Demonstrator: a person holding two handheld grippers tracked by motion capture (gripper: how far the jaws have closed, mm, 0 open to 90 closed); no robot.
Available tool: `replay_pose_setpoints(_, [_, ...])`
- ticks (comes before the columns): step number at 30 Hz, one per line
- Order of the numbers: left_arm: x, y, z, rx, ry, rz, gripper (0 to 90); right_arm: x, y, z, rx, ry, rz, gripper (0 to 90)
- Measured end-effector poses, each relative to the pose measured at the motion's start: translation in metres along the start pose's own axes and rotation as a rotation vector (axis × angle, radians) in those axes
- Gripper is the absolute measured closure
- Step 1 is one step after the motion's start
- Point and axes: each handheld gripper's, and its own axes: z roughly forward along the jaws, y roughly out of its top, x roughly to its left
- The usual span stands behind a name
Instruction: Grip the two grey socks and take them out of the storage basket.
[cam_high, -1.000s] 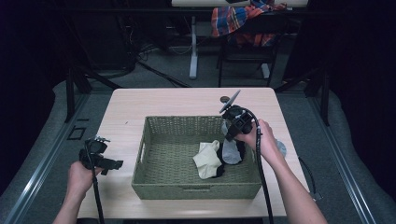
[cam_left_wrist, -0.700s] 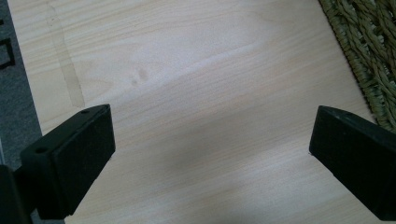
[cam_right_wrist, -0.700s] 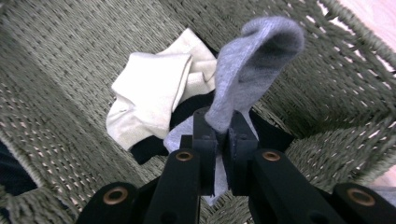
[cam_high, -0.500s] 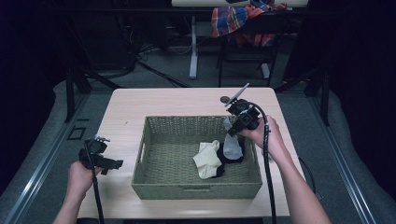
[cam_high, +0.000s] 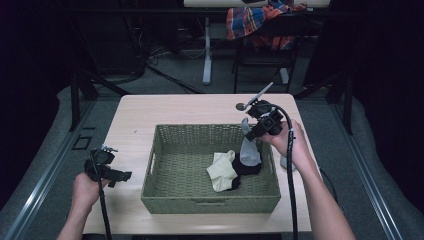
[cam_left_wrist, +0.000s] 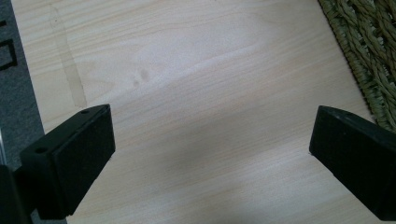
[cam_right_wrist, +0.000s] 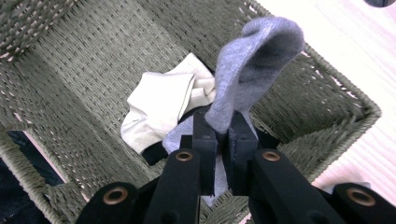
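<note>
A green woven basket (cam_high: 165, 197) stands in the middle of the wooden table (cam_high: 165, 107). My right gripper (cam_high: 249, 132) is over its right side, shut on a grey sock (cam_high: 249, 150) that hangs down from the jaws into the basket. In the right gripper view the grey sock (cam_right_wrist: 254, 60) loops up out of the shut jaws of that gripper (cam_right_wrist: 223, 130). Below lie a cream sock (cam_high: 221, 170) (cam_right_wrist: 161, 102) and a black sock (cam_high: 246, 168). My left gripper (cam_high: 126, 176) (cam_left_wrist: 210, 154) is open over bare table, left of the basket.
A small grey item (cam_high: 285, 162) lies on the table just right of the basket, partly behind the right hand. The basket's corner (cam_left_wrist: 369, 46) is close to the left gripper's right jaw. A chair with plaid cloth (cam_high: 260, 20) stands beyond the table.
The right gripper has risen with the grey sock, drawing it up from the pile in the basket. The left hand has stayed put.
</note>
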Motion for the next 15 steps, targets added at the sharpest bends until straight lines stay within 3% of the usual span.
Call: replay_pose_setpoints(15, [0.001, 0.0, 0.001, 0.003, -0.002, -0.002, 0.3, -0.007, -0.01, -0.035, -0.073, -0.009, 0.028, 85.1])
